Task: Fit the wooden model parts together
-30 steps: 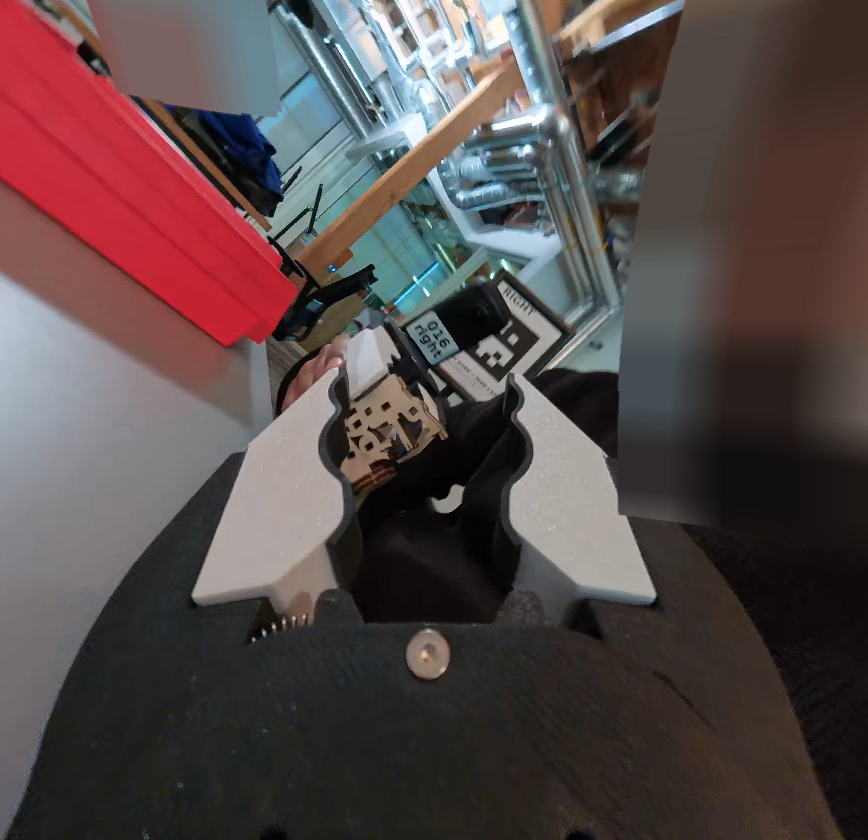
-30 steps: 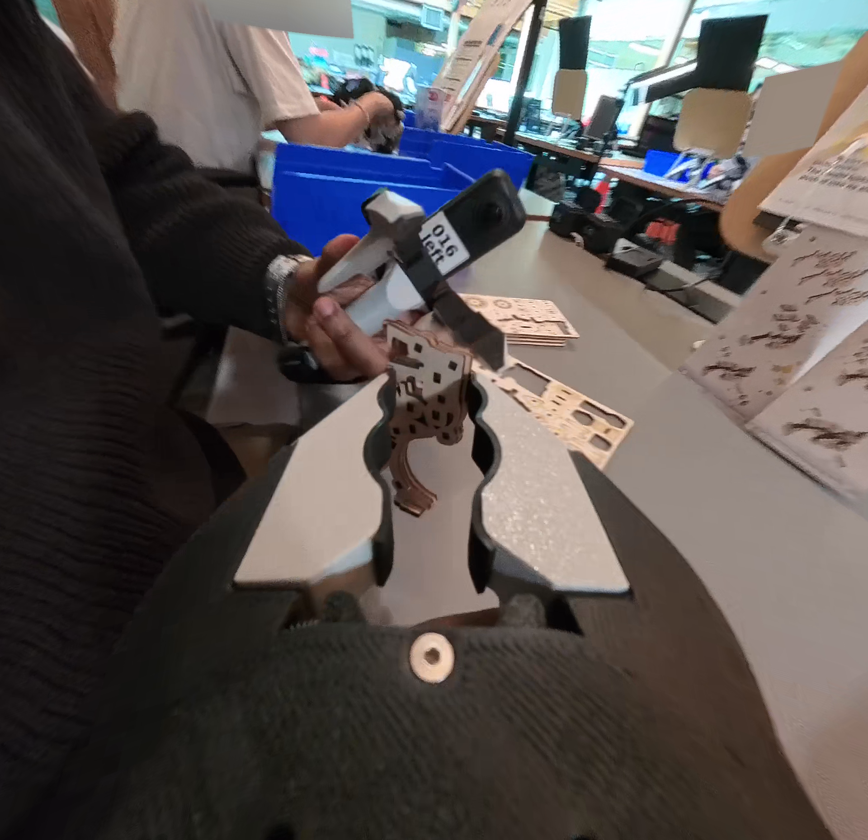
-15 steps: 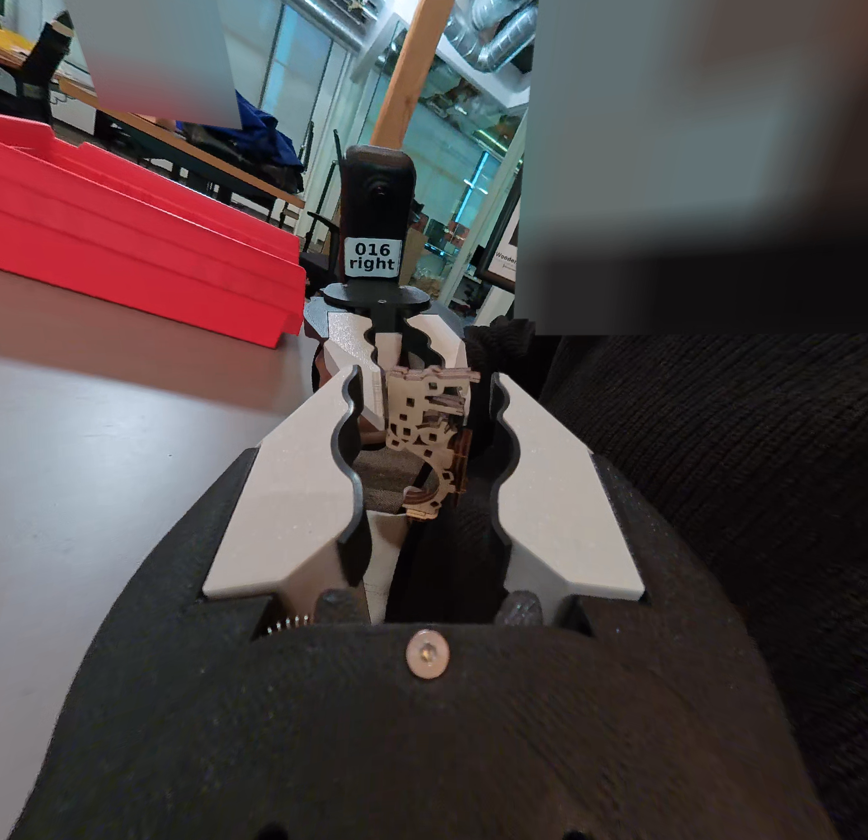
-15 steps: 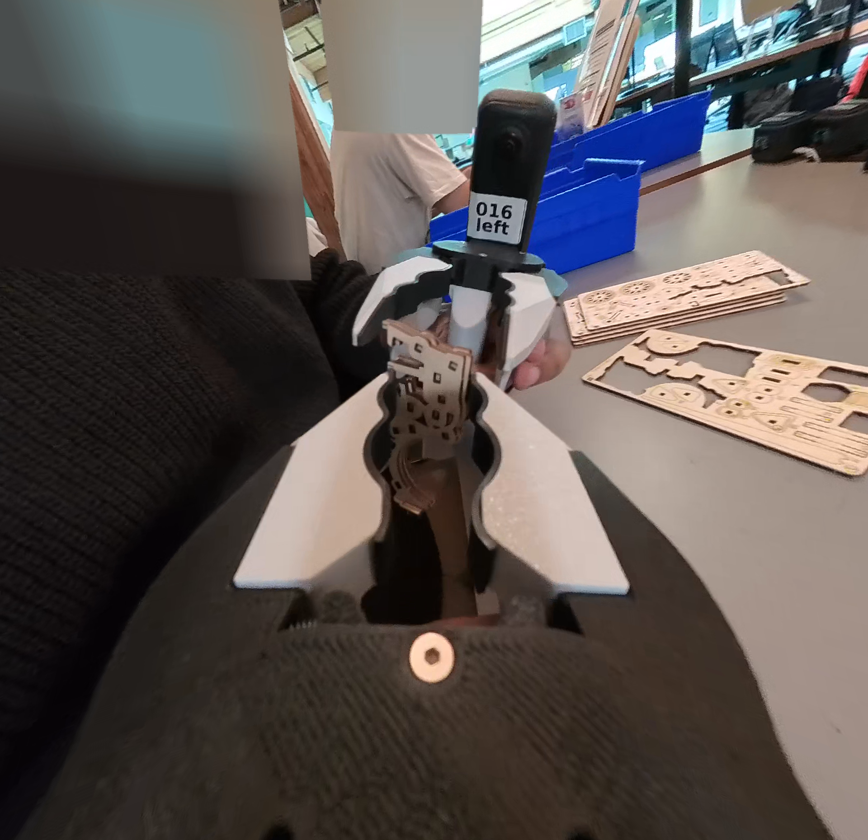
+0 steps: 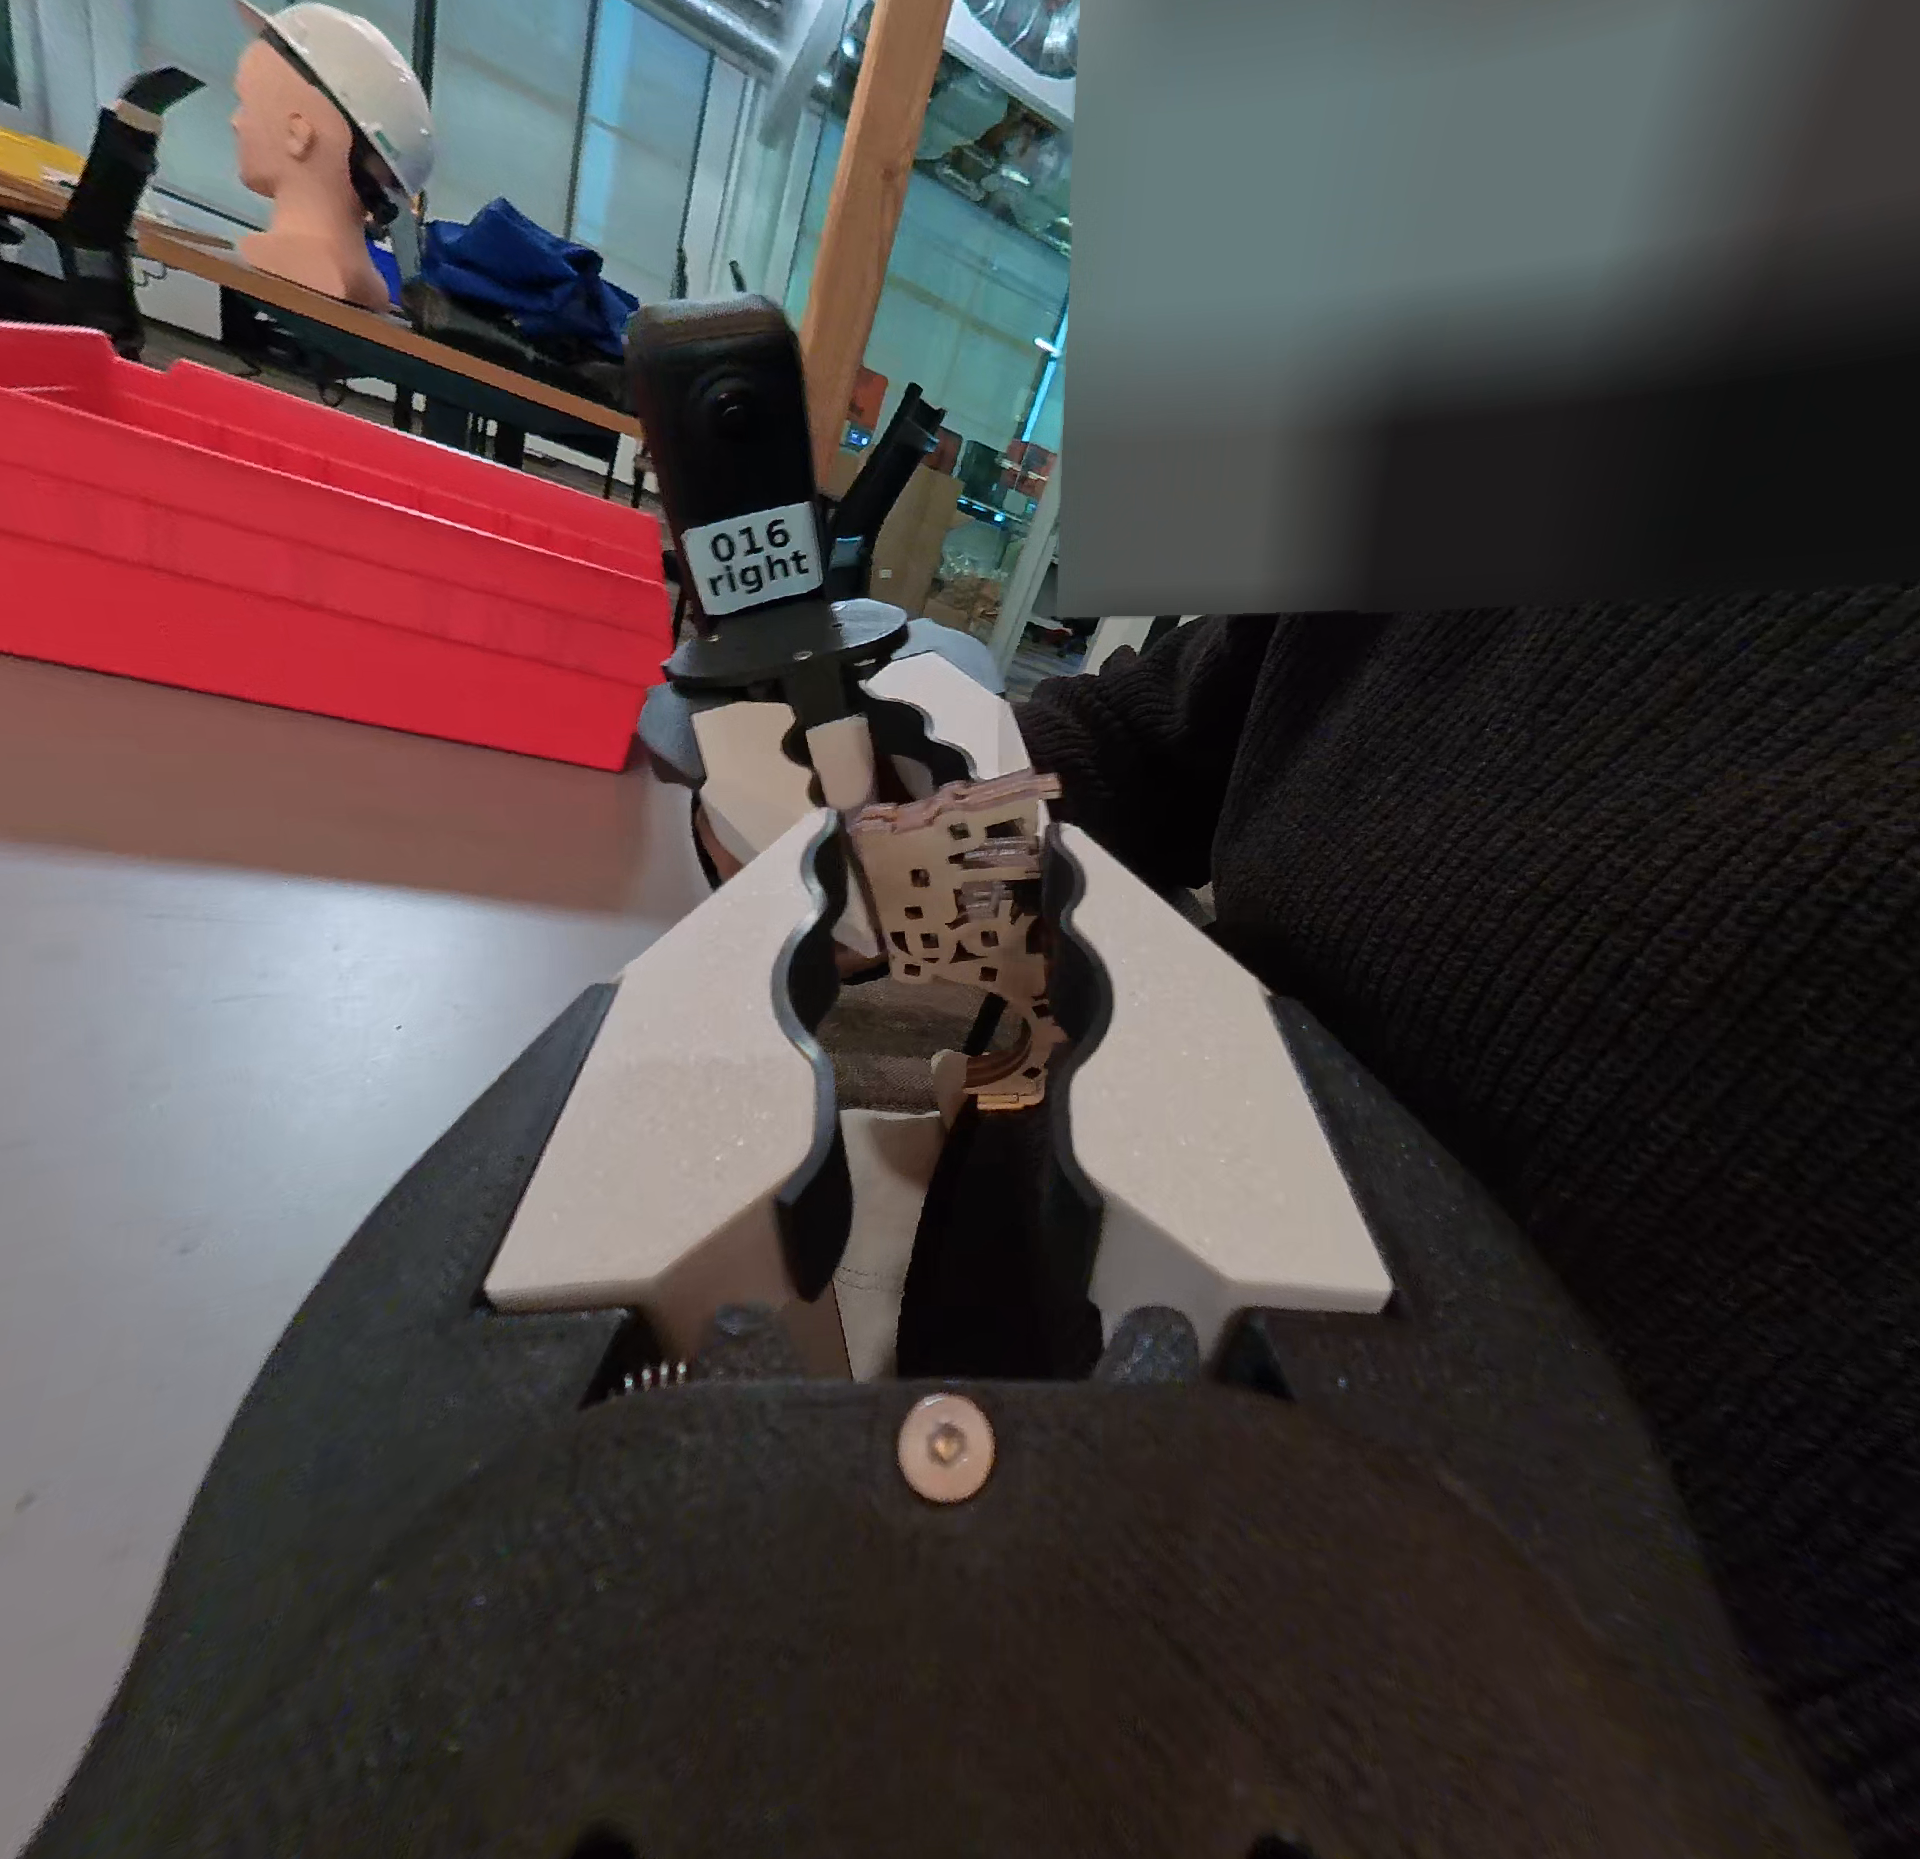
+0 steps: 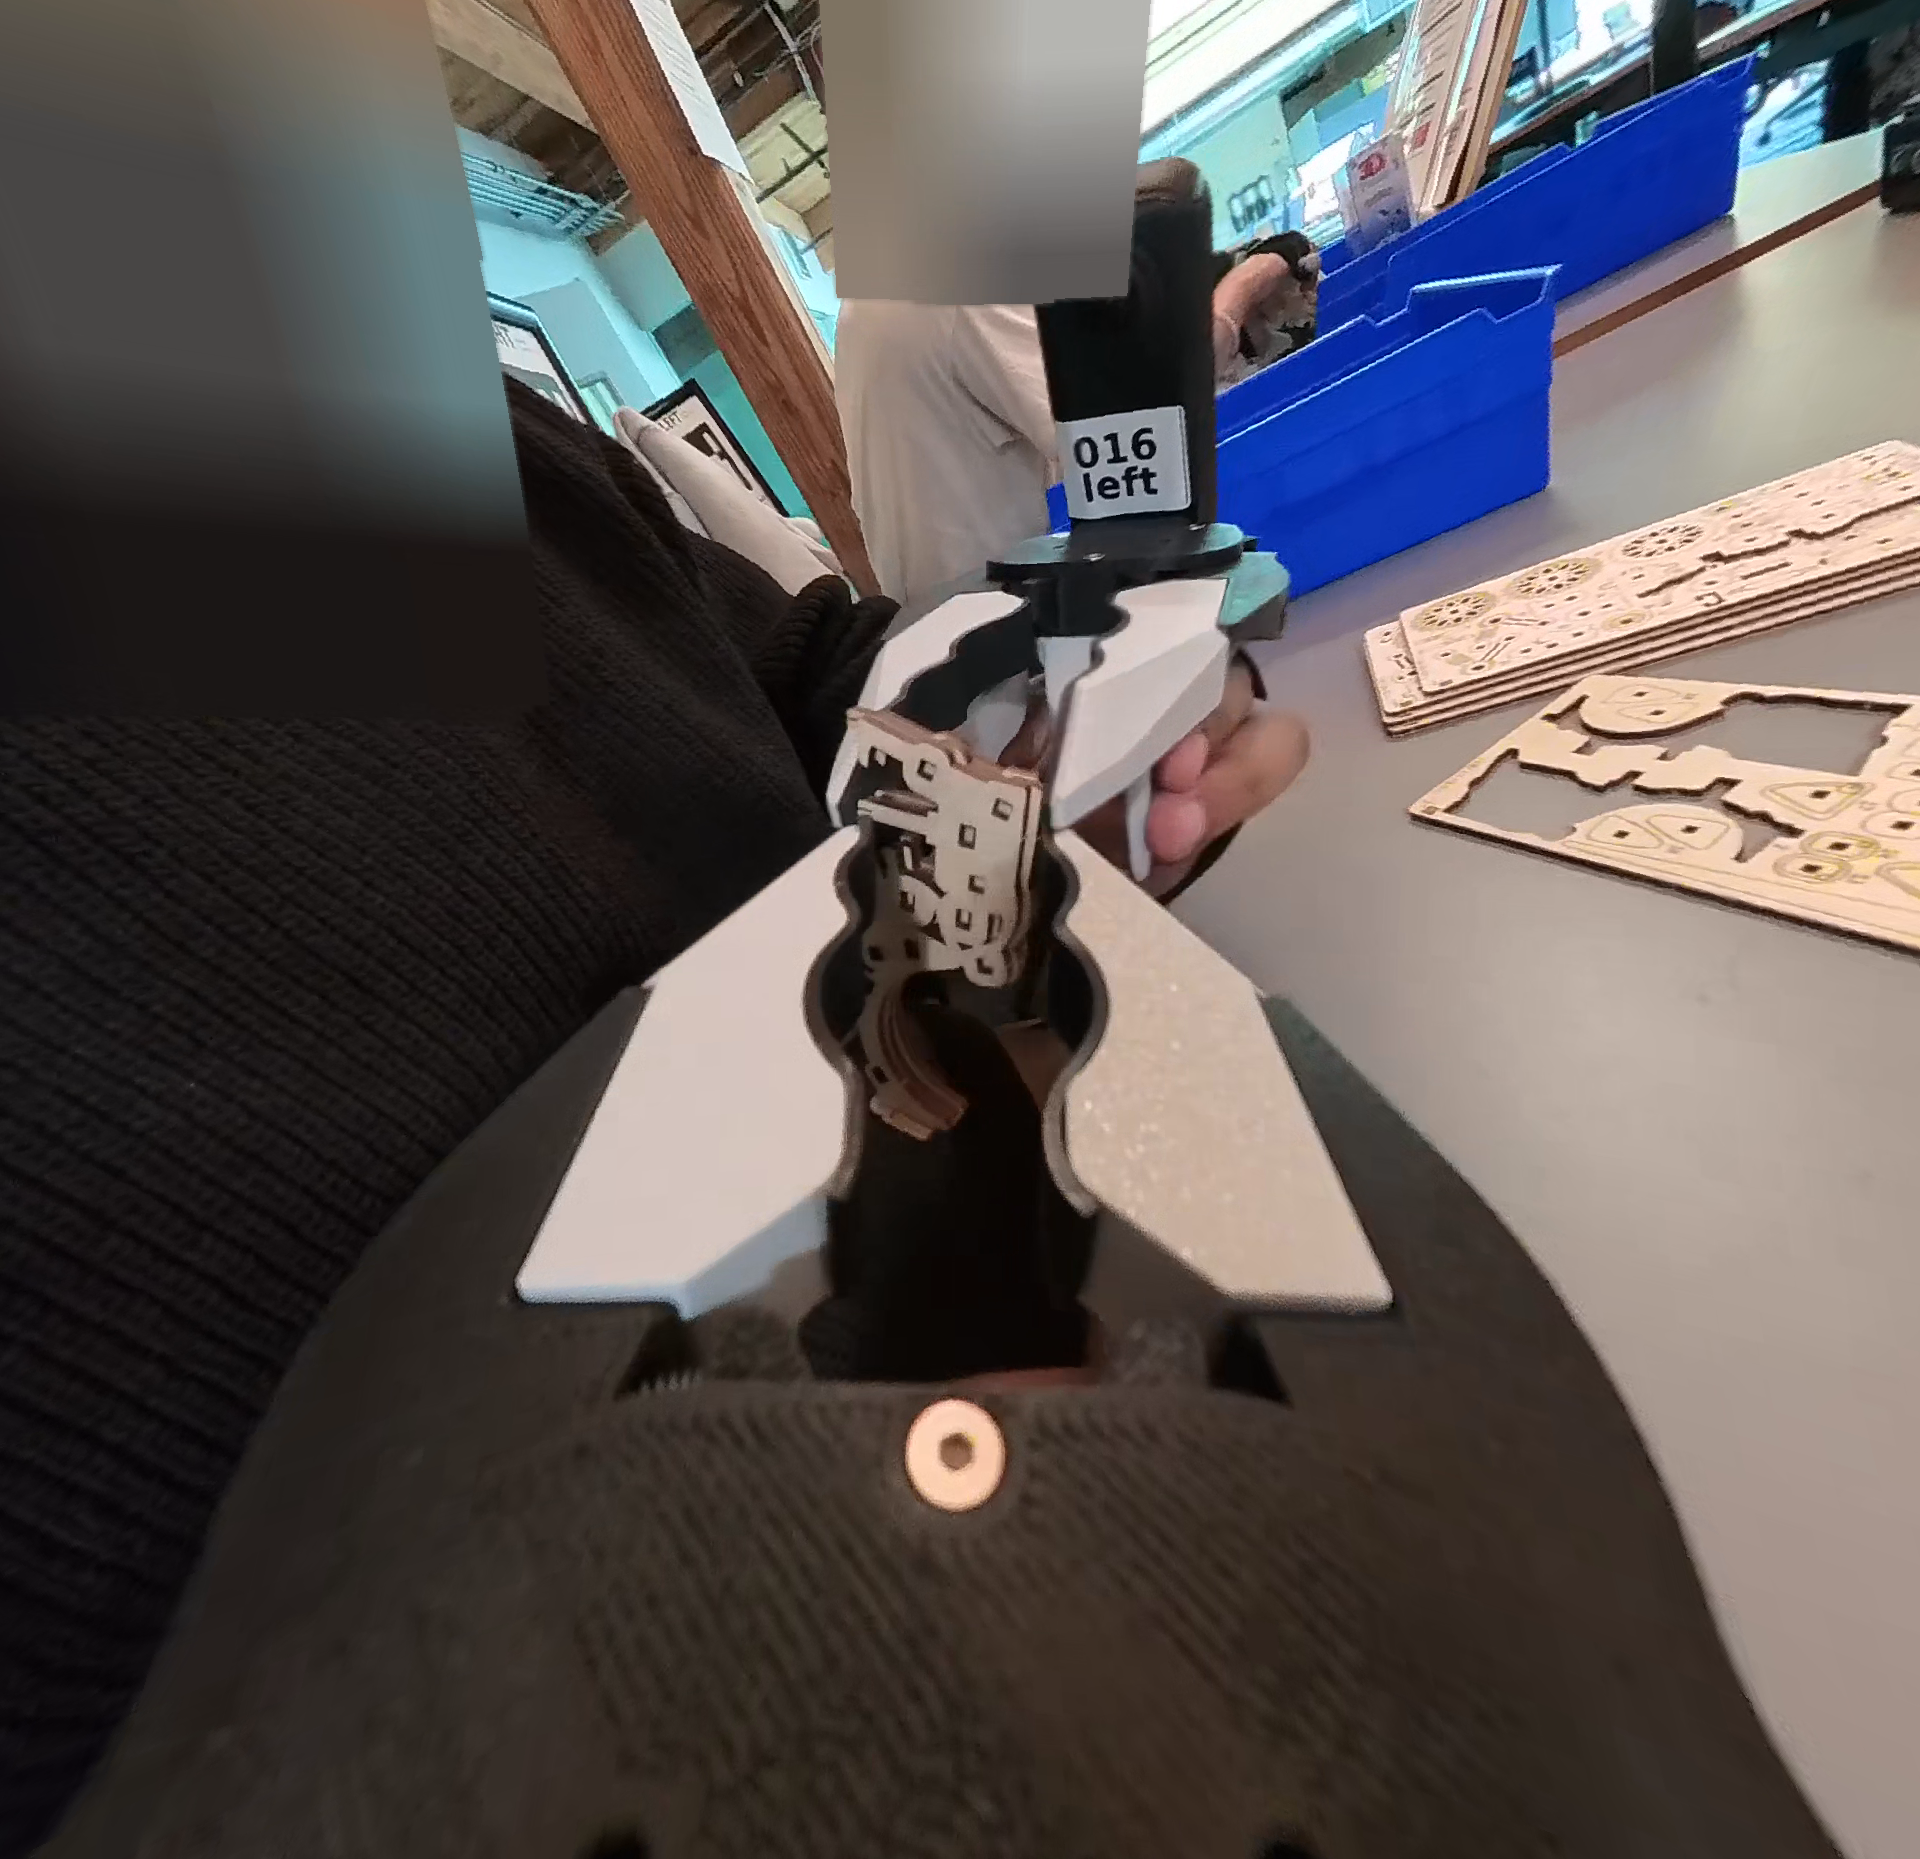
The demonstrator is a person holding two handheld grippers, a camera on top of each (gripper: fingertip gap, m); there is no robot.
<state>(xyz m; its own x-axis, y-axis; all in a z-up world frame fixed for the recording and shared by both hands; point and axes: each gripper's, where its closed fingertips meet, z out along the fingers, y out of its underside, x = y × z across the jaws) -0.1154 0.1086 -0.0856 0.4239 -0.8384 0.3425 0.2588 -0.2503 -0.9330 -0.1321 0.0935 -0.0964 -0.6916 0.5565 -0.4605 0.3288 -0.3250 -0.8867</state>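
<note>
A small pale wooden model with square cut-outs and a curved lower leg hangs in the air between both grippers, which face each other. My left gripper has its tips closed against the model's sides. My right gripper is shut on the same model, and its leg hangs down between the fingers. The right gripper shows just behind the model in the left wrist view. The left gripper, held by a hand, shows just behind it in the right wrist view.
The grey table carries a stack of wooden part sheets and a punched-out sheet, with blue bins behind. Red bins stand on the left side. The holder's black sweater is close by. A person in white stands behind. My left and right fingertips are right by each other.
The two grippers swung round to face each other, then came closer. The left gripper's fingers have narrowed onto the model that the right gripper held throughout.
</note>
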